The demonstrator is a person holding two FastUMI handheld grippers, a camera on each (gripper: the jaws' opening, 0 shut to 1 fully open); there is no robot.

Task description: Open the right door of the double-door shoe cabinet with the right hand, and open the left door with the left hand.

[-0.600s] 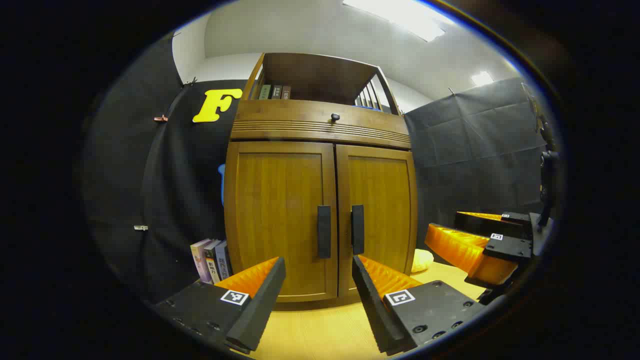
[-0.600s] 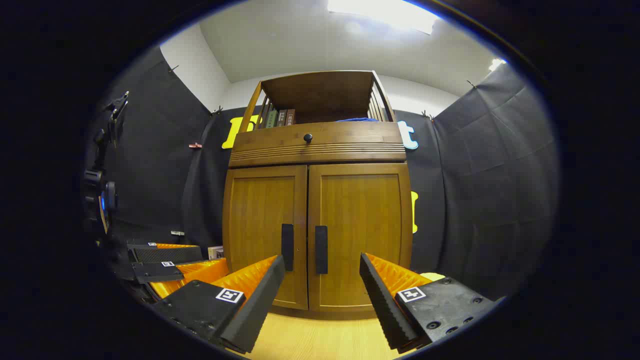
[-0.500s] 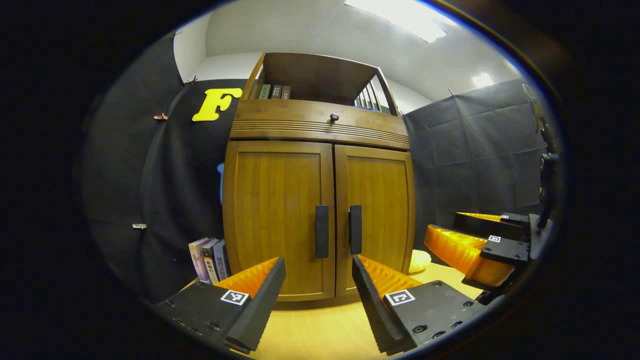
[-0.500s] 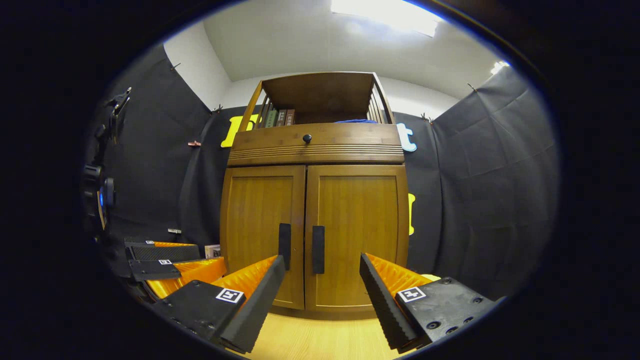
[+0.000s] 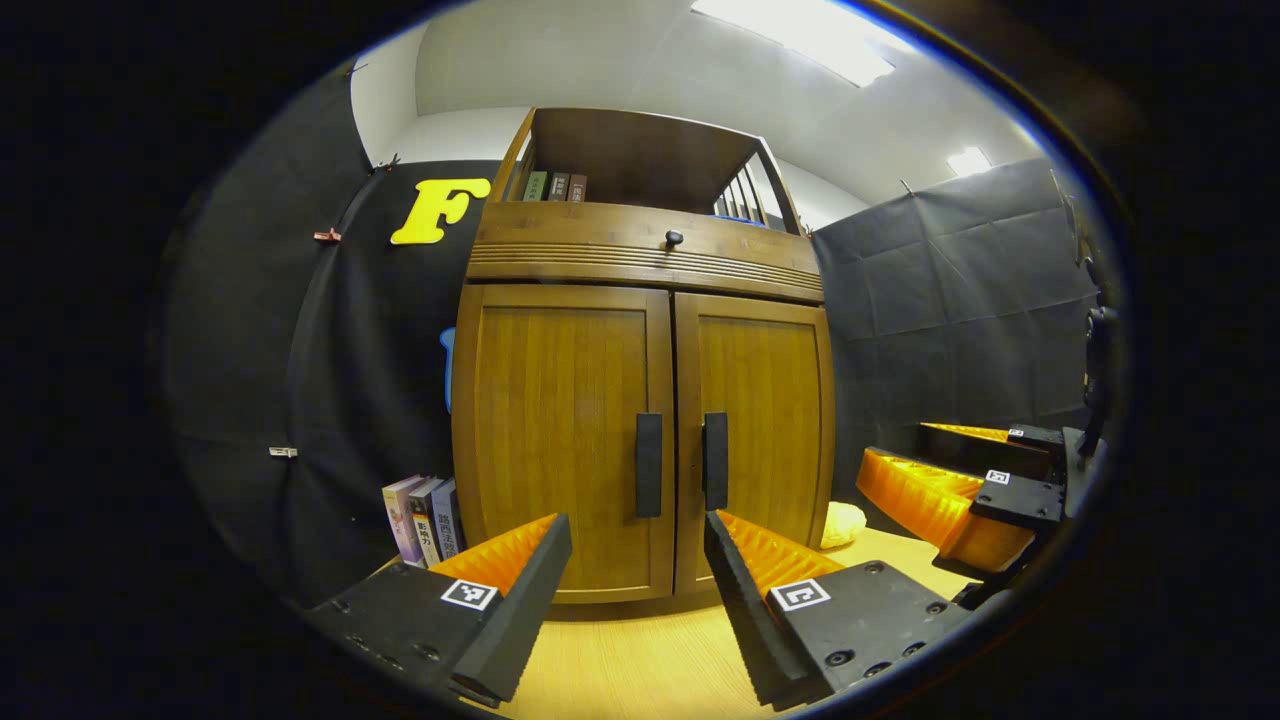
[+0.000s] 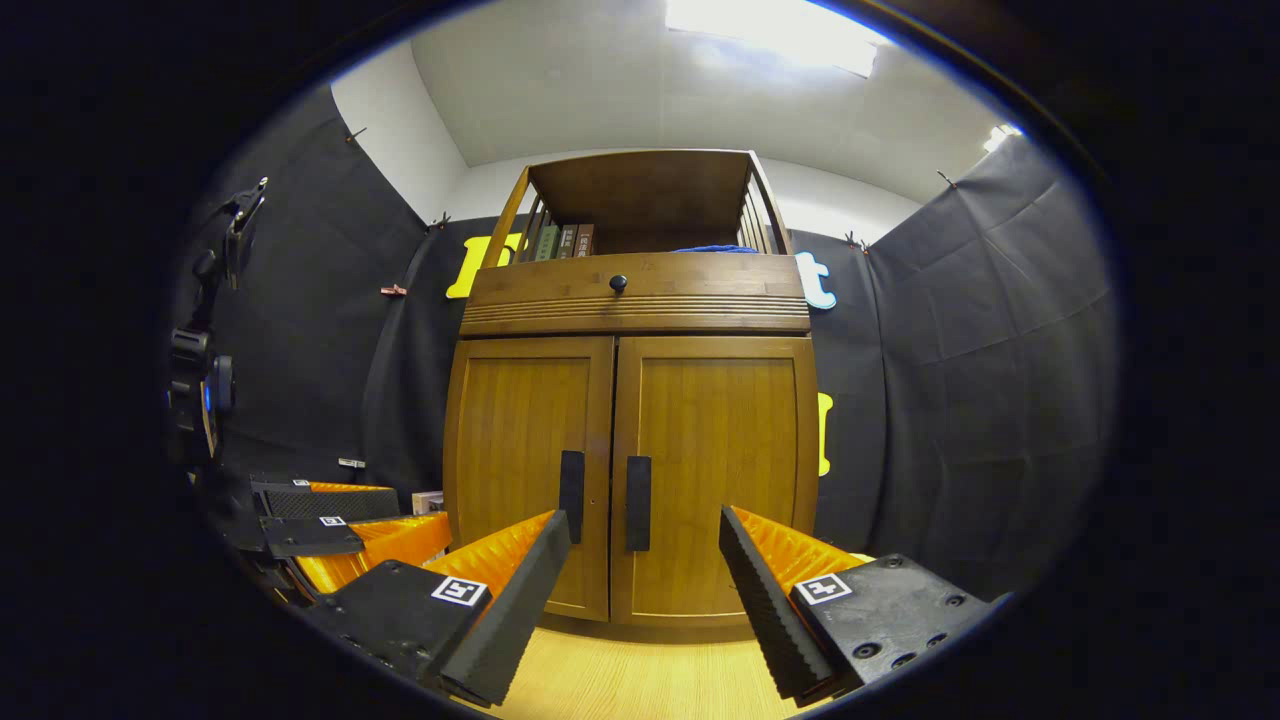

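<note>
Beside the shoe cabinet [image 5: 640, 400], books [image 5: 424, 520]

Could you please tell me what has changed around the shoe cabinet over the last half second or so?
Very little: both views only drift slightly, so both hands shifted a touch. Nothing was grasped or released. The left gripper and right gripper stay open, short of the two dark vertical handles, and the brown wooden double-door shoe cabinet remains shut.

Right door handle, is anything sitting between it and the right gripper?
Nothing visible. In the right gripper view the open right gripper faces the right door handle across bare wooden surface, not yet touching. Both doors look shut.
</note>
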